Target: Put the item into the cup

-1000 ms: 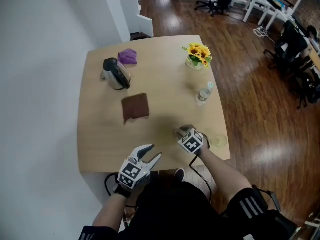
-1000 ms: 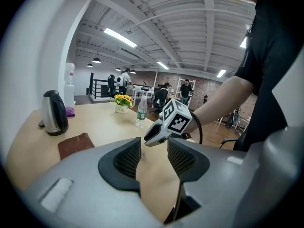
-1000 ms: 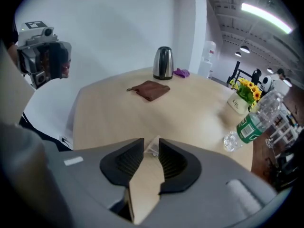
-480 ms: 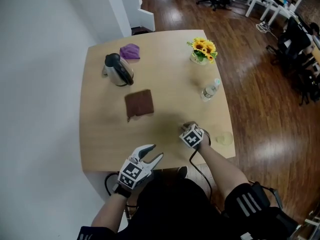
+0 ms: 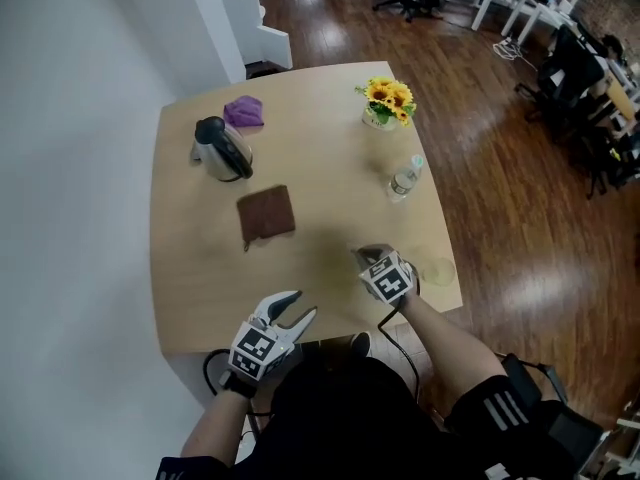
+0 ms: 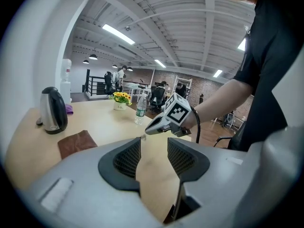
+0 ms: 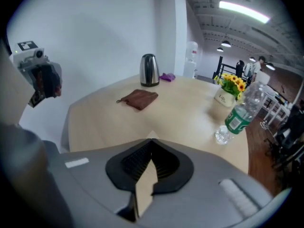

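A clear cup [image 5: 438, 271] stands at the table's right edge, just right of my right gripper [image 5: 368, 257]. That gripper rests low over the tabletop with its jaws closed tip to tip [image 7: 151, 140]. In the left gripper view a tiny pale speck [image 6: 142, 137] shows at its tip; I cannot tell what it is. My left gripper [image 5: 297, 306] hovers at the table's near edge, open, with nothing between its fingers [image 6: 130, 156].
On the table are a kettle [image 5: 222, 149], a purple cloth [image 5: 243, 111], a brown cloth [image 5: 267, 214], a pot of sunflowers [image 5: 382, 102] and a water bottle [image 5: 404, 180]. Wooden floor and office chairs [image 5: 590, 118] lie to the right.
The right gripper's jaws have gone from wide open to closed, staying at about the same spot beside the cup. The left gripper has hardly moved.
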Motion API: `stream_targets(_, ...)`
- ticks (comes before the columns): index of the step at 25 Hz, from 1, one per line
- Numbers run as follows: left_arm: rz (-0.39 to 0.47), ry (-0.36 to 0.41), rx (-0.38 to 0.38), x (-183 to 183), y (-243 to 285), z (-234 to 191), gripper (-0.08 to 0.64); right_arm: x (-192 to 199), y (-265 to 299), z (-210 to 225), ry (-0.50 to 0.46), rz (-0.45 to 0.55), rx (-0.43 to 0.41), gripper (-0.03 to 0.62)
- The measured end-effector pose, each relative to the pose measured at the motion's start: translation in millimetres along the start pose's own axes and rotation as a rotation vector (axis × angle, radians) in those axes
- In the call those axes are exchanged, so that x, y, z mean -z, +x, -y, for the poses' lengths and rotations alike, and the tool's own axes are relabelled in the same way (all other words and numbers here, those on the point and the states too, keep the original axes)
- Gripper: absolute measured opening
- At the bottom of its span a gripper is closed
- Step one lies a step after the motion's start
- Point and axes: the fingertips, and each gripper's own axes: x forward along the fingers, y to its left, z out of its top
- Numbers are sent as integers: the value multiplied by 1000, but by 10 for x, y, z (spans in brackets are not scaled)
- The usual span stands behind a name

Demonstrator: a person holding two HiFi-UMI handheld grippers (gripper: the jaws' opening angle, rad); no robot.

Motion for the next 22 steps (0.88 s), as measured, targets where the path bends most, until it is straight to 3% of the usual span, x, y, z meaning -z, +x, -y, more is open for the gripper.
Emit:
stream_targets(5,-2,26,51,-80,174,116,170,113,-796,342,110,108,73,9)
stream_targets(12,-4,88,144,-249,486,373,170,990,-1548,1022,222,41,248,9)
stream_targets(18,-16,106,182,-277,671,514,170,1558,-1606,1257,423,35,240,9)
stream_targets(22,-30,104,187,-229,732,556,170,1707,-1504,1240,421,-7,231,9)
